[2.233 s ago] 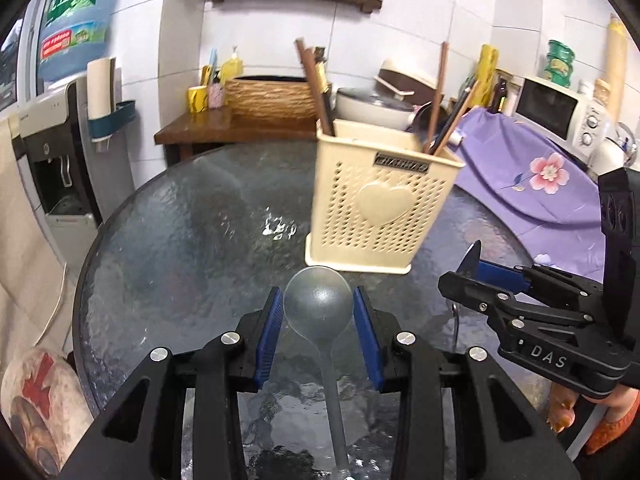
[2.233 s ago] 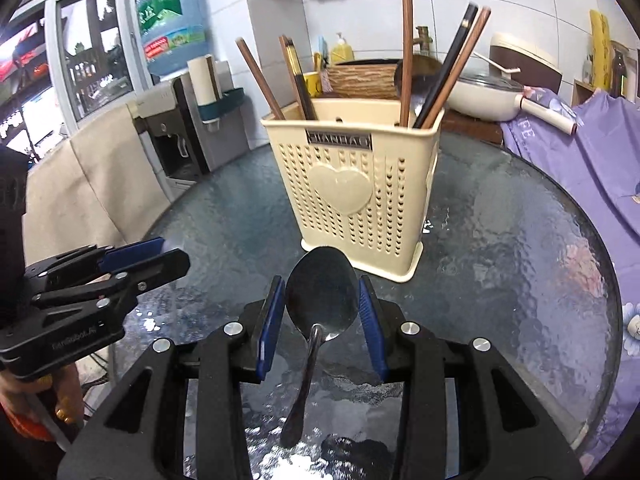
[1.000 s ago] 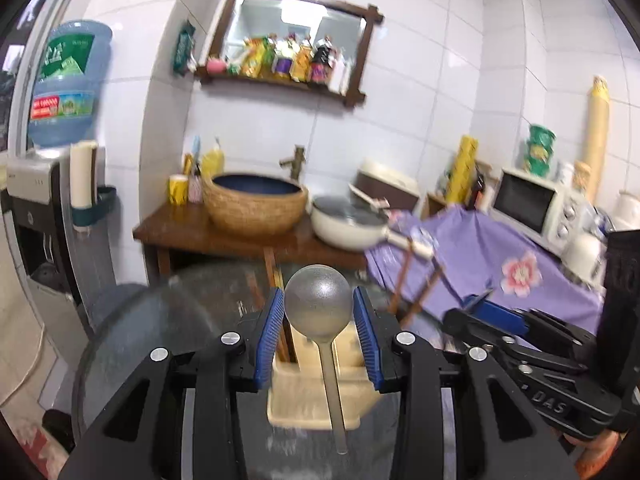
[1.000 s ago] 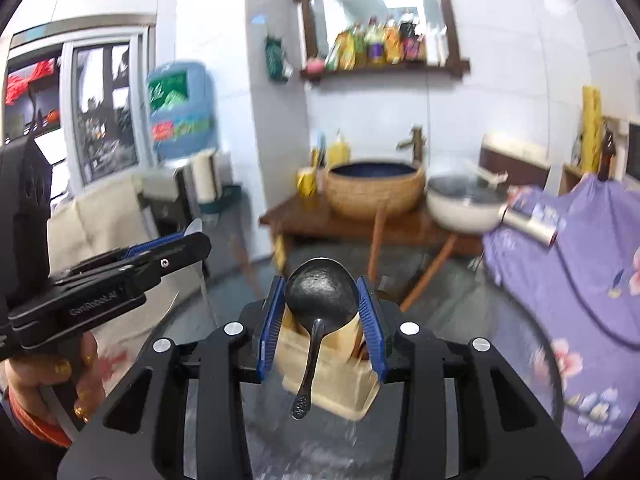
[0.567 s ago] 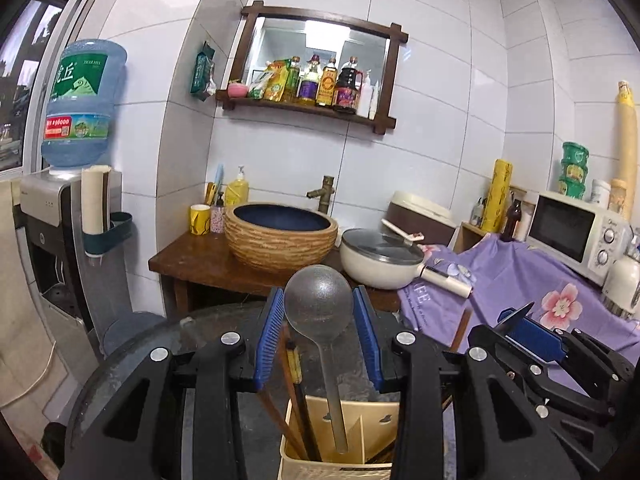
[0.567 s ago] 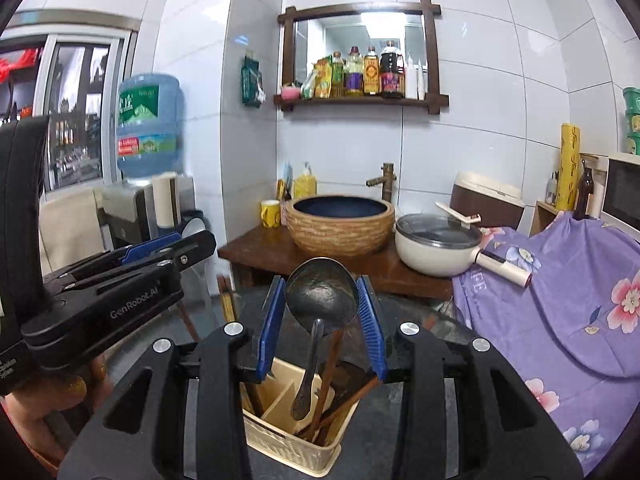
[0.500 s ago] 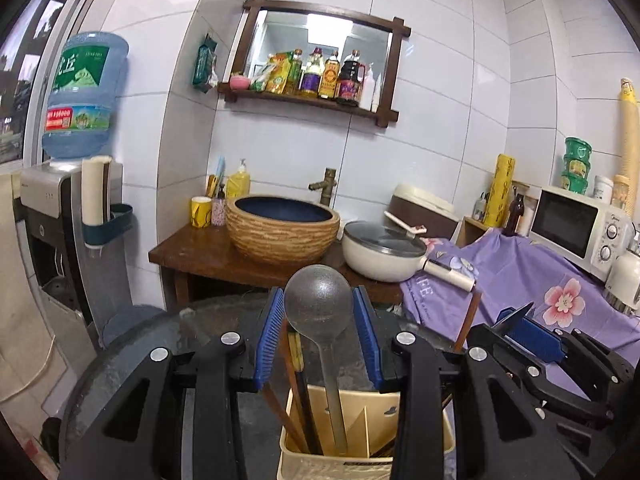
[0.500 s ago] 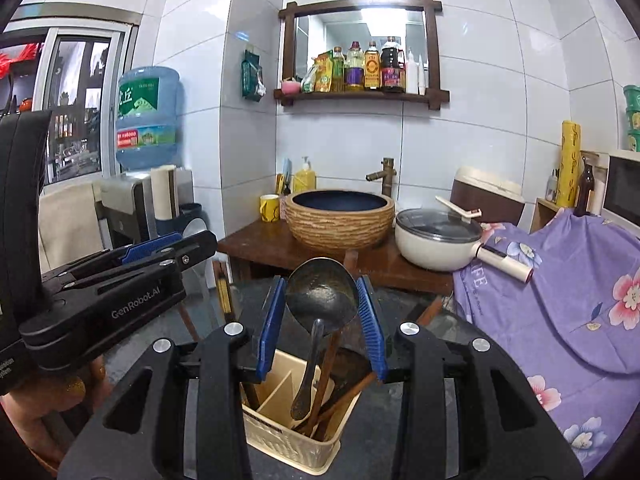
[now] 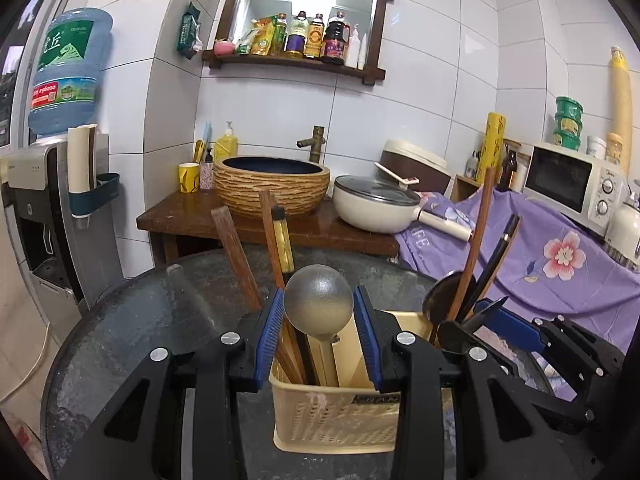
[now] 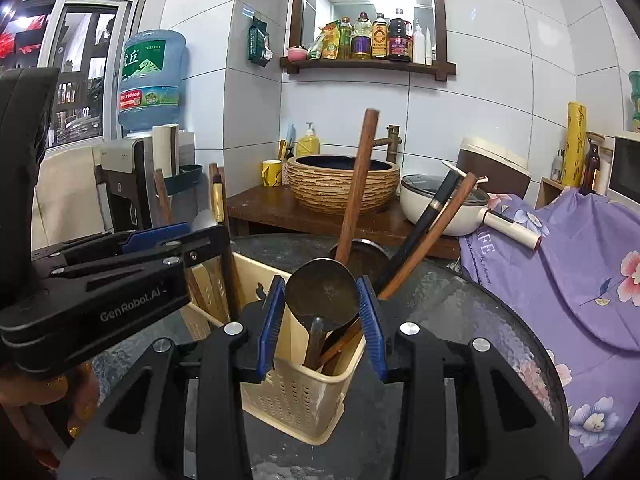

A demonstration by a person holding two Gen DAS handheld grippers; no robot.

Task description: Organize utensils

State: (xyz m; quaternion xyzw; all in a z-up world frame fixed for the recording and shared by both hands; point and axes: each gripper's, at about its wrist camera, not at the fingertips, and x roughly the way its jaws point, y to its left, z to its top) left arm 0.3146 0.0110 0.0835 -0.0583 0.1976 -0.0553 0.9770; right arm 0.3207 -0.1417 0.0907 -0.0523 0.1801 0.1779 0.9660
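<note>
Left wrist view: the left gripper is clamped on the bowl of a grey spoon, bowl up, its handle already down inside the cream holder that stands on the glass table. Right wrist view shows the same on the other side: the right gripper pinches a dark spoon by its bowl, and its handle reaches into the holder's right-hand compartment. Both spoons look partly in; by my reading what remains is to lower them the rest of the way, let go and lift clear. Whether more utensils wait elsewhere cannot be told.

Chopsticks lean in the left compartment just beside the grey spoon's handle, and more sticks with another spoon crowd the right one, so a handle could catch on them going down. The two grippers sit close together over the holder, which leaves little room between them.

Beyond the table stand a woven basin, a white pan, a purple cloth and a microwave.
</note>
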